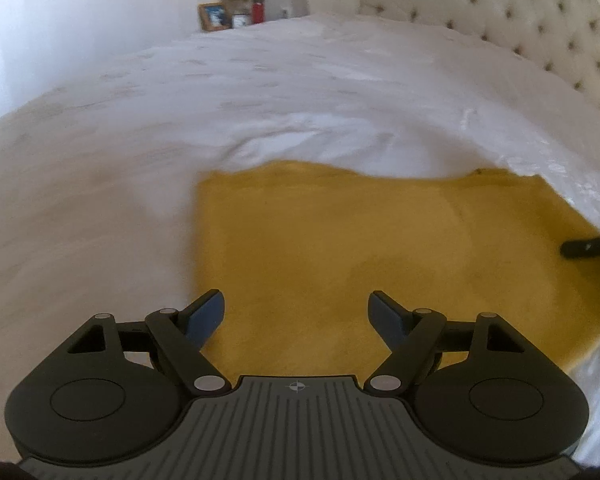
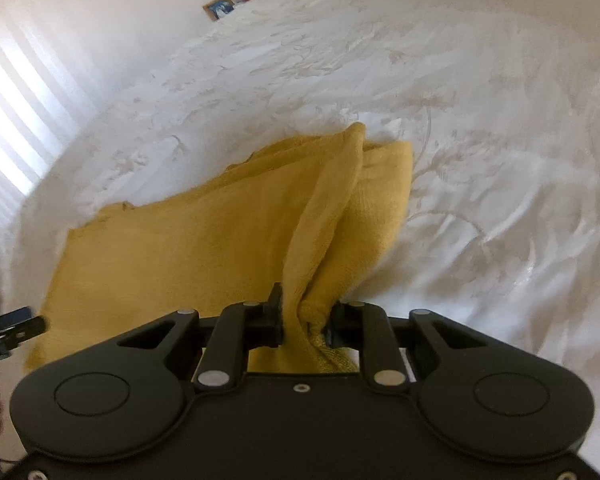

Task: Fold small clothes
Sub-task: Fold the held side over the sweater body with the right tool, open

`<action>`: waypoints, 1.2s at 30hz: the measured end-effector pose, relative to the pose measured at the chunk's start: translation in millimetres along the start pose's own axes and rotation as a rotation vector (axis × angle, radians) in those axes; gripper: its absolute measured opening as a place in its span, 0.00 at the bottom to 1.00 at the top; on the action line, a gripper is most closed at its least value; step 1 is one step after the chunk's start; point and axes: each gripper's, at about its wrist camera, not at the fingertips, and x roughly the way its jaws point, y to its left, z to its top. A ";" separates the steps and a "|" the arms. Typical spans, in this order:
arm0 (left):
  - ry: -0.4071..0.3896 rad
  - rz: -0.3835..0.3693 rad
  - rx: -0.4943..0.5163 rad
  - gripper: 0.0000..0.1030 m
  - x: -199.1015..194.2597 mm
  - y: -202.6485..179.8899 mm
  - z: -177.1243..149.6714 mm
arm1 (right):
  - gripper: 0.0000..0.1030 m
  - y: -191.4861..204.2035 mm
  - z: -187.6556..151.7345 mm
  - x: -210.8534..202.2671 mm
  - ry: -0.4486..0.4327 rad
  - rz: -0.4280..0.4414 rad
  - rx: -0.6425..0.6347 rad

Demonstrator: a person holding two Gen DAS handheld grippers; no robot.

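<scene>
A mustard yellow garment [image 1: 360,248] lies spread on the white bed. My left gripper [image 1: 296,308] hovers above its near left part, jaws wide apart with nothing between them. In the right wrist view my right gripper [image 2: 306,312] is shut on a bunched edge of the yellow garment [image 2: 204,240], and a ridge of cloth rises from the jaws toward the far corner. A finger of the right gripper [image 1: 592,246] shows at the right edge of the left wrist view. The left gripper's fingertip [image 2: 16,320] pokes in at the left of the right wrist view.
The white patterned bedspread [image 1: 260,100] runs far ahead and to both sides. A tufted cream headboard [image 1: 520,20] stands at the right. Beyond the bed are a picture frame [image 1: 212,16], a lamp and a red item. A bright blind [image 2: 16,92] is at the left.
</scene>
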 end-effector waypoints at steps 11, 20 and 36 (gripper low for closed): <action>0.002 -0.013 -0.063 0.76 -5.7 58.0 -15.9 | 0.25 104.7 25.7 -20.6 -0.052 -0.036 -0.177; -0.043 0.020 -0.168 0.76 -14.7 98.4 -7.0 | 0.24 217.6 4.8 19.8 -0.022 0.145 -0.264; -0.042 -0.010 -0.273 0.76 -19.2 127.0 -11.9 | 0.28 285.4 -47.5 67.1 -0.015 0.060 -0.402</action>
